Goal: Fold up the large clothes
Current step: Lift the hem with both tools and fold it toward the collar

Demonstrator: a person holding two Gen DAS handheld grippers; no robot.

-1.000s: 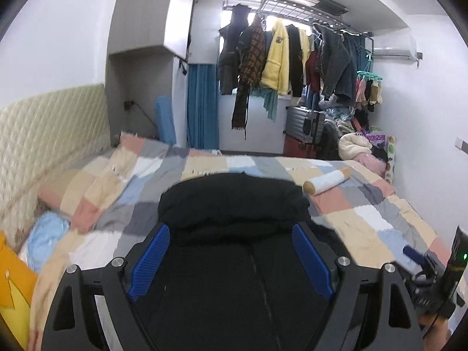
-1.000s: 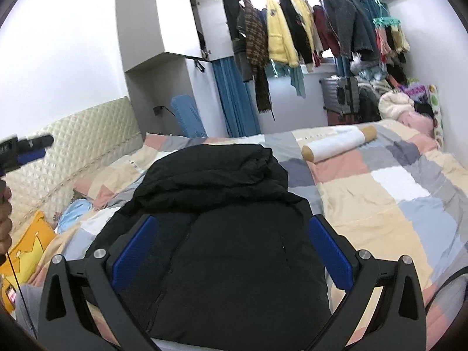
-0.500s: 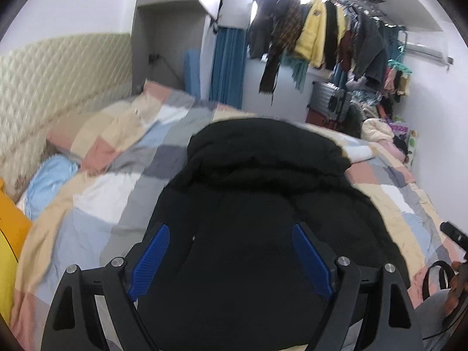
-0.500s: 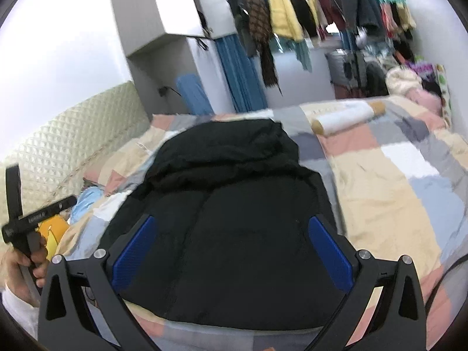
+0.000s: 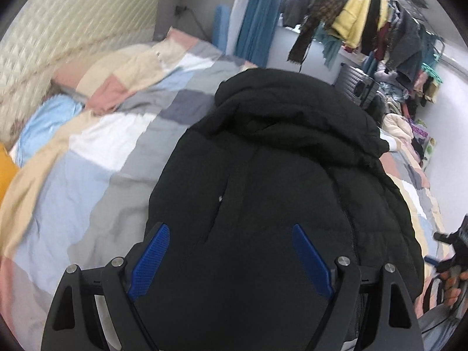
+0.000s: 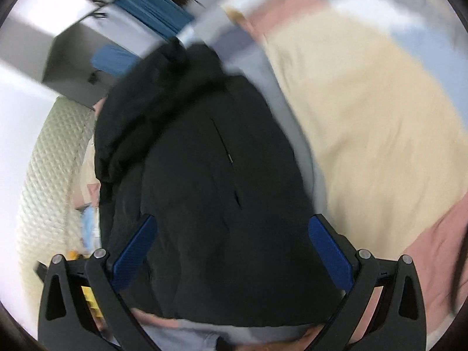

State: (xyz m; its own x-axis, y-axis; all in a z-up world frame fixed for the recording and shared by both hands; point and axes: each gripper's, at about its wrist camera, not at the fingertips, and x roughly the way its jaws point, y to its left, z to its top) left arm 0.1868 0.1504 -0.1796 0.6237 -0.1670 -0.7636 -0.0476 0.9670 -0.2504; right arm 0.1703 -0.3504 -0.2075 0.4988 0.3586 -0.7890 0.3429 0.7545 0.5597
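A large black padded hooded jacket [image 5: 272,169] lies flat on the patchwork bed cover [image 5: 96,158], hood at the far end. My left gripper [image 5: 231,231] is open and empty above the jacket's near part. In the blurred right wrist view the same jacket [image 6: 204,181] lies below my right gripper [image 6: 231,222], which is open and empty over its near hem. The right gripper and the hand holding it show at the right edge of the left wrist view [image 5: 456,251].
A padded headboard [image 5: 44,41] and pillows [image 5: 44,117] lie to the left. A rack of hanging clothes [image 5: 359,26] and a suitcase [image 5: 356,84] stand past the bed's far end. A yellow item [image 5: 5,169] lies at the left edge.
Both grippers have tilted down and moved closer over the jacket. The right wrist view has swung fast and rolled, so it is blurred. Both stay open.
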